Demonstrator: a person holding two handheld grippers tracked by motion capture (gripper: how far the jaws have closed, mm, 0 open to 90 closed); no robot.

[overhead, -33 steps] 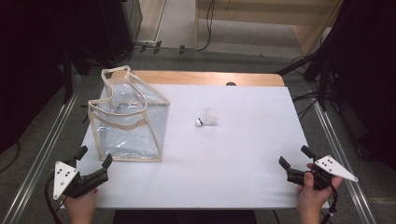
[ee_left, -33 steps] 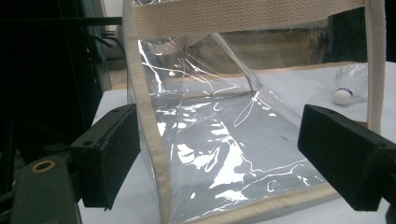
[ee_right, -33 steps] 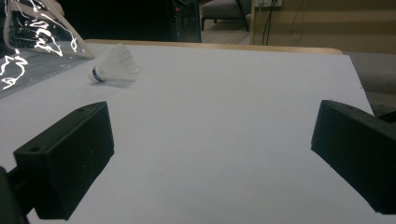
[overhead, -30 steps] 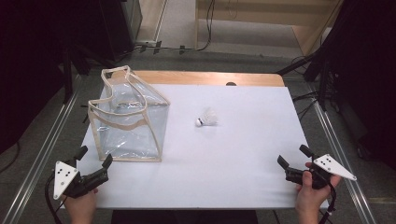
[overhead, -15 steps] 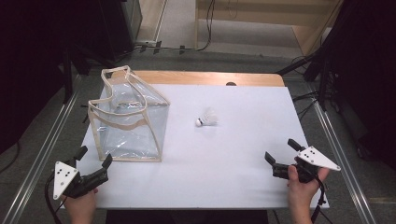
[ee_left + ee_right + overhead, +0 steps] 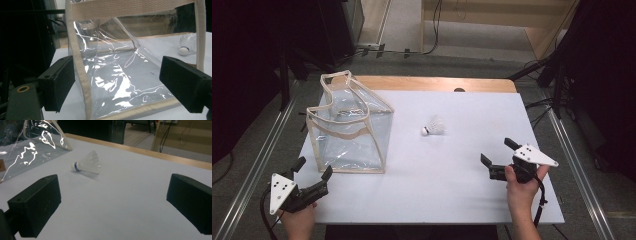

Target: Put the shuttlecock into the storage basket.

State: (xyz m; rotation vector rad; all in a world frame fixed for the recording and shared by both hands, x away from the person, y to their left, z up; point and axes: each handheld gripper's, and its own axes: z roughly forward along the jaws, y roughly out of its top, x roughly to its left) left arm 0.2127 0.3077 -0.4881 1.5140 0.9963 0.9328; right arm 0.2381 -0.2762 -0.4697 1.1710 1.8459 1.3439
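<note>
I have just brought my right gripper (image 6: pixel 496 155) in from the surface (image 6: pixel 452 195) edge, jaws wide open and aimed at the shuttlecock (image 6: pixel 433 127), which lies ahead of them, well apart; I judge a grasp comes next; my left gripper (image 6: pixel 313 171) stays open, just before the bag (image 6: pixel 349 132).

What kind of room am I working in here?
Probably a lab or recording workspace, not a home: a white-topped table framed by metal rails, cables on the floor, and dark equipment stands around it.
</note>
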